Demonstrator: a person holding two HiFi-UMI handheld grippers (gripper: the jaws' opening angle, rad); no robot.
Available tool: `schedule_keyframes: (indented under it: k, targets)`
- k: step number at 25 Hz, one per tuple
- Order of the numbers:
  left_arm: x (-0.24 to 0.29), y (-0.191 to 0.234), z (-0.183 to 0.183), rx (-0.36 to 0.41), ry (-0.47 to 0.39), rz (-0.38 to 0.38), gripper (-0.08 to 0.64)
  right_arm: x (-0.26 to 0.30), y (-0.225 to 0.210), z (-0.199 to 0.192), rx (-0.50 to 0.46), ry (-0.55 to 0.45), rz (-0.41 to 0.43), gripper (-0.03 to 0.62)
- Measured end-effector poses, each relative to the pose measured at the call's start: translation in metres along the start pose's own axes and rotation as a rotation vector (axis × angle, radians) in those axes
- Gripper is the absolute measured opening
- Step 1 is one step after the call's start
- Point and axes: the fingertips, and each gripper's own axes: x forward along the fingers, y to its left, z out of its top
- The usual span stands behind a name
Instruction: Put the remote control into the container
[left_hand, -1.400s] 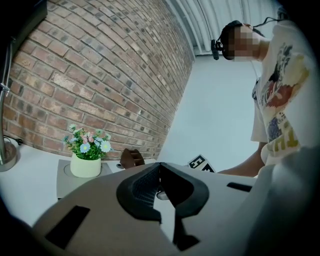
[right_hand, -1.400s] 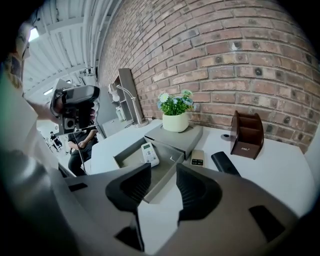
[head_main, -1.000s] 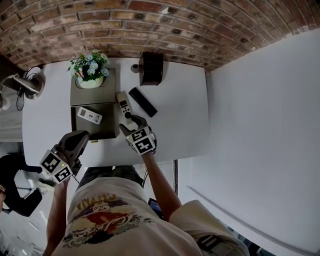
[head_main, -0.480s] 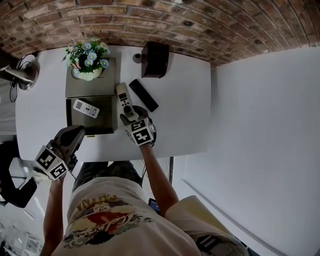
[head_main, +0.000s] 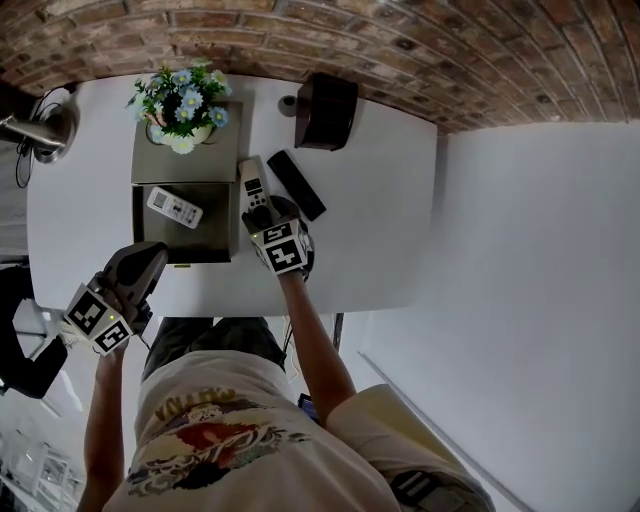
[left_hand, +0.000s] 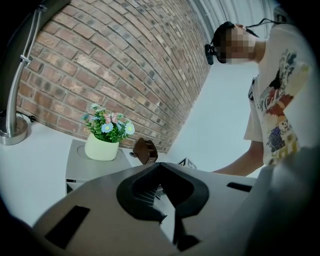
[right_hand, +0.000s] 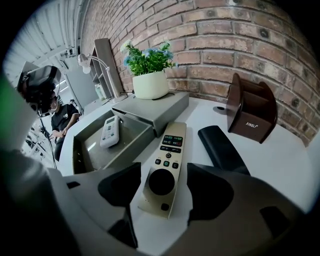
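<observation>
Right gripper (right_hand: 163, 195) fingers, having just been opening, stand wide and hold nothing. The beige remote control (right_hand: 167, 160) lies flat on the surface (right_hand: 285, 165) between them, clear of both. Left gripper (left_hand: 166, 200) fingers closed, empty.

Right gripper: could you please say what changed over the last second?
The right gripper came down over the near end of the beige remote, its jaws opening; they straddle it without gripping. The left gripper, white remote in the container and black remote look unchanged.

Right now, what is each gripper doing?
Left gripper: shut, empty.
Right gripper: open, jaws just opened wider, astride the remote, not gripping it.
</observation>
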Motion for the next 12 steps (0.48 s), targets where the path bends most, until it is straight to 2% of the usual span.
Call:
schedule_keyframes:
  k: [9, 12]
  targets:
    - [0.001, 0.007, -0.005, -0.028, 0.011, 0.006, 0.006, 0.013, -0.004, -0.002, 0.006, 0.043, -0.019, 0.284]
    - [0.002, 0.008, -0.006, -0.033, 0.014, 0.007, 0.006, 0.014, -0.004, -0.002, -0.021, 0.048, -0.040, 0.284]
